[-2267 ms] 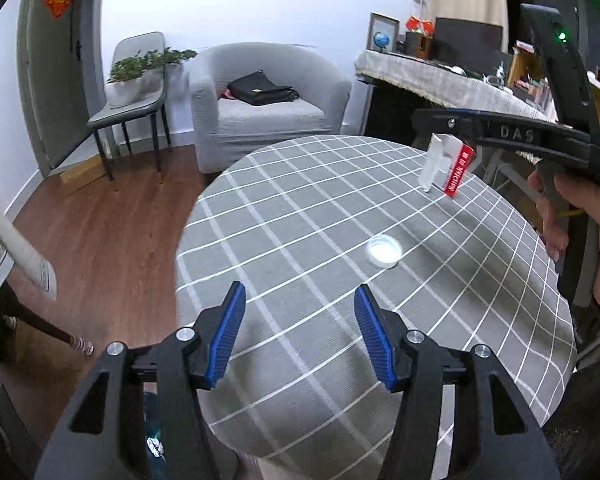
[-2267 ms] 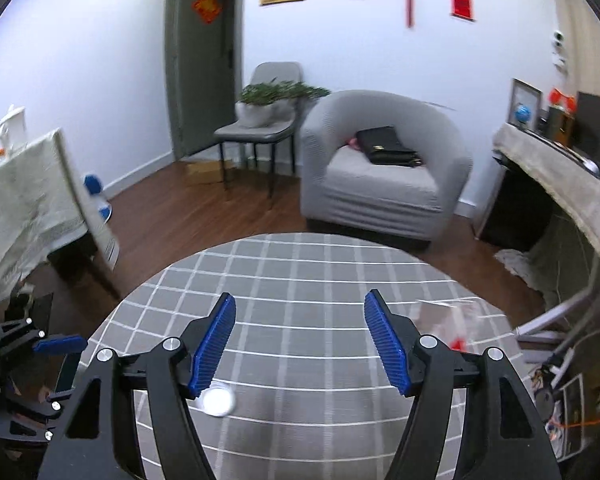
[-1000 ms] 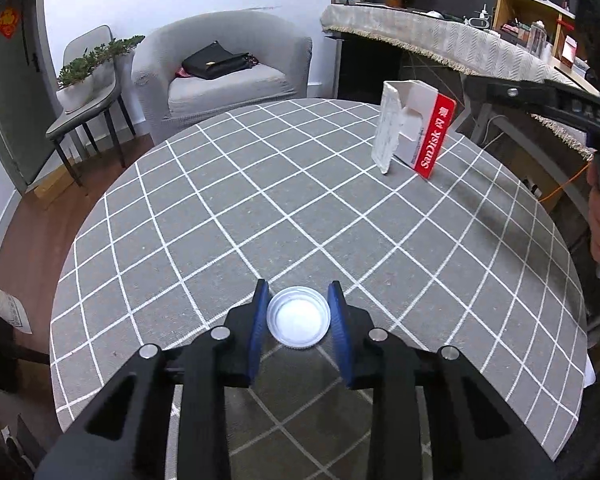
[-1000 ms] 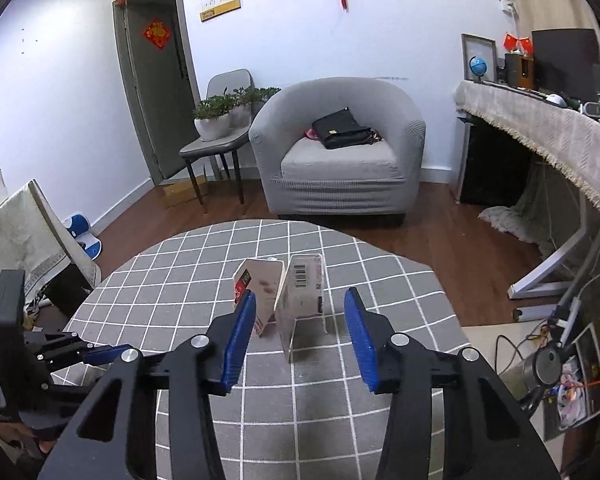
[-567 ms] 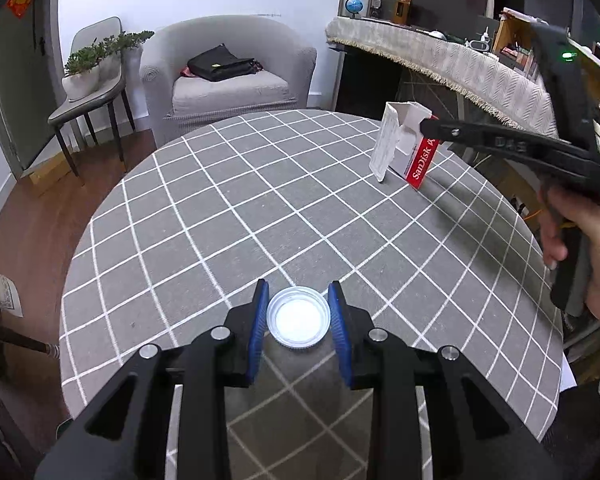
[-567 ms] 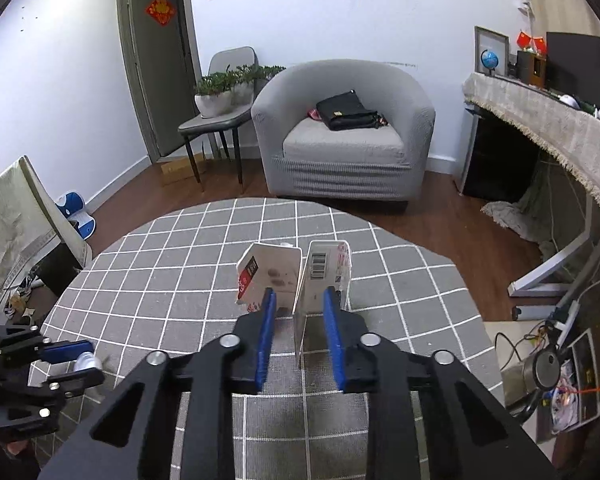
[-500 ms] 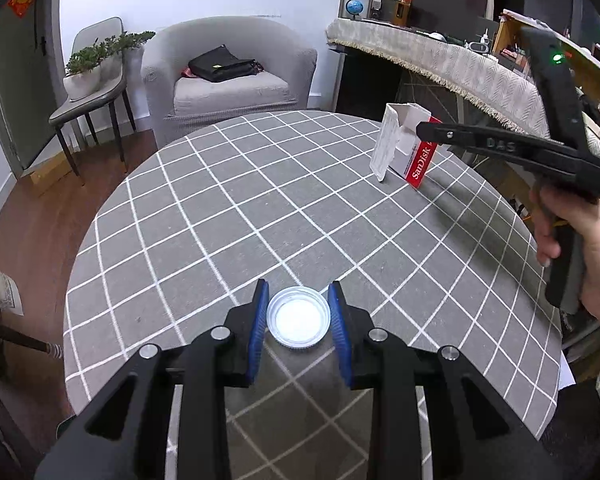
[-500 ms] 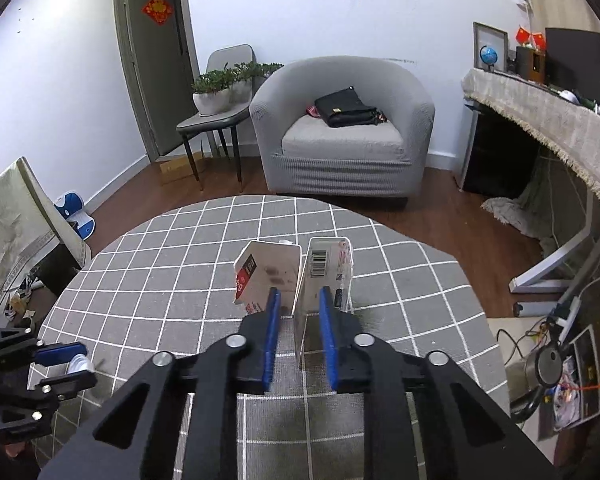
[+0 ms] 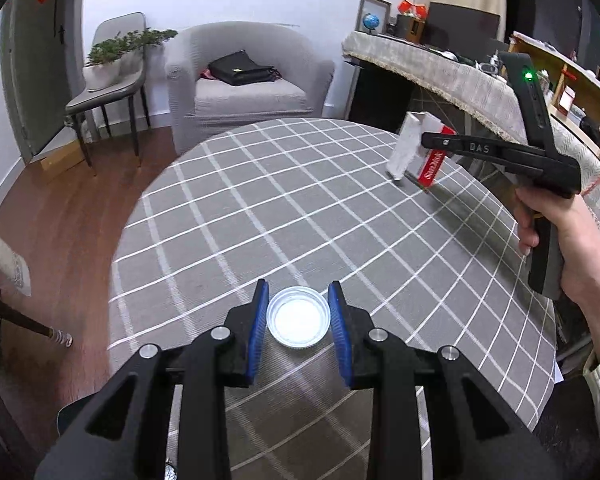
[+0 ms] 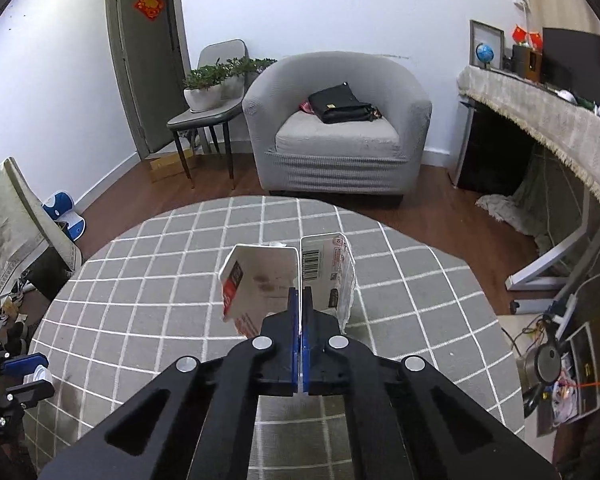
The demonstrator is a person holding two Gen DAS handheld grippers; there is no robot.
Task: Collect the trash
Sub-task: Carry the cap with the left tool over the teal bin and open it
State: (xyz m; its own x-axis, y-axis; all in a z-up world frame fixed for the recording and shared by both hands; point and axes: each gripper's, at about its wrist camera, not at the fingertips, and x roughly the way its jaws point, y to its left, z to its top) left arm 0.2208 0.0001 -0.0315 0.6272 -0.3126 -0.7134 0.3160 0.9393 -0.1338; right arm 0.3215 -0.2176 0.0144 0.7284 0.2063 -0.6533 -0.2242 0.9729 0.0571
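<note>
The round counter, covered in a grey checked cloth, is lying mostly bare between the two tools, with wide open cloth across its middle. Its near-left rim is curving close beside the left gripper, and wooden floor is showing beyond that edge. An armchair and a side chair are standing well apart from the far rim.

The left gripper's jaws are standing narrowly apart, the blue pads pressing on both sides of a small white bottle cap, which is sitting between them near the counter's near edge.

The right gripper is reaching over the far-right part of the counter, held in a hand. Its jaws are standing fully together, pinching the thin middle fold of an opened red-and-white cardboard package, which is standing upright, its two flaps spreading to either side of the jaws.
</note>
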